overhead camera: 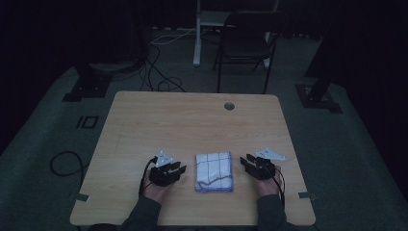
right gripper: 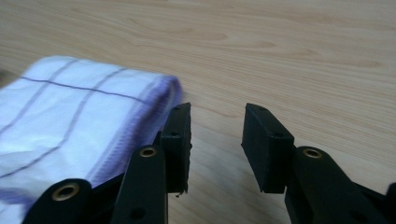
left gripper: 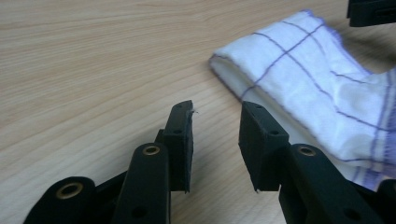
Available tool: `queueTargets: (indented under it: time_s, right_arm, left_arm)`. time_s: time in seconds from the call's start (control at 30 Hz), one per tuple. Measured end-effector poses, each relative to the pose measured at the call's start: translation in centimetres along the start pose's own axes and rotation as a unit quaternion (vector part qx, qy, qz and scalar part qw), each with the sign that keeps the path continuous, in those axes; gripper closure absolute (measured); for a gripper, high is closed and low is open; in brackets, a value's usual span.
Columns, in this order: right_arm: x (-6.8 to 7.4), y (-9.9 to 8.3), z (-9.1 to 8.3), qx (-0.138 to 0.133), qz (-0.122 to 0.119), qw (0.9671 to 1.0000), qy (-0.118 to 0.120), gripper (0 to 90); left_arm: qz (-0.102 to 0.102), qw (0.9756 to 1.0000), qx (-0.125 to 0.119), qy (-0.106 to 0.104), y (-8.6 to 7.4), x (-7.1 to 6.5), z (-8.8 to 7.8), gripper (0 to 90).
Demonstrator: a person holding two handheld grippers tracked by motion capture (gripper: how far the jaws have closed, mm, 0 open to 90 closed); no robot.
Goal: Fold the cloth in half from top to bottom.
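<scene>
Two grippers flank a folded white cloth [overhead camera: 214, 172] with purple check lines on the wooden worktop [overhead camera: 192, 125] in the high view: the left gripper [overhead camera: 179, 169] sits just beside the cloth's left edge, the right gripper [overhead camera: 246, 160] just beside its right edge, neither touching it. A chair [overhead camera: 245, 41] stands beyond the far edge of the worktop.

In the left gripper view, the left gripper [left gripper: 215, 135] has its jaws parted with only bare wood between them; the cloth [left gripper: 308, 84] lies ahead and to the right, folded into several layers with a rounded fold facing the camera.

In the right gripper view, the right gripper [right gripper: 217, 135] likewise stands open and empty, the cloth [right gripper: 79, 107] lying close by its left jaw.

The cloth looks light, soft and limp, so it would likely sag and unfold if lifted from one point. Pinching the stitched side edges or corners through all layers seems the surest hold.
</scene>
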State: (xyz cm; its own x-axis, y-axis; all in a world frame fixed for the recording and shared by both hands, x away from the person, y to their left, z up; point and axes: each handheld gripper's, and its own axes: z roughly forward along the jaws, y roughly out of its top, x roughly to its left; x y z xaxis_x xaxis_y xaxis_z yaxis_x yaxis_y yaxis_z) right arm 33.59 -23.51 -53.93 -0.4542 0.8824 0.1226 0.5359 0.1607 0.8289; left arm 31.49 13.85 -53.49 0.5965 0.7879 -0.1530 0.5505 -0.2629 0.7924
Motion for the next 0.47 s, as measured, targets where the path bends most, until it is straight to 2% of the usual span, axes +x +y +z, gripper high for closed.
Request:
queueTargets:
  time_s: [0.13, 0.3, 0.47]
  right_arm:
    - [-0.07, -0.02, -0.02, -0.001, 0.002, 1.0000, -0.007, 60.8]
    - [-0.32, -0.07, 0.02, 0.002, 0.006, 0.9999, -0.010, 60.5]
    - [-0.73, -0.13, 0.03, 0.003, 0.015, 0.9998, -0.014, 60.4]
  left_arm:
    - [0.001, 0.9999, -0.002, 0.013, -0.08, 0.37, -0.18, 63.6]
    - [-0.010, 0.9996, 0.006, 0.026, -0.50, 0.82, -0.33, 61.8]
    - [-0.006, 0.9994, 0.006, 0.032, -0.44, 0.92, -0.35, 61.4]
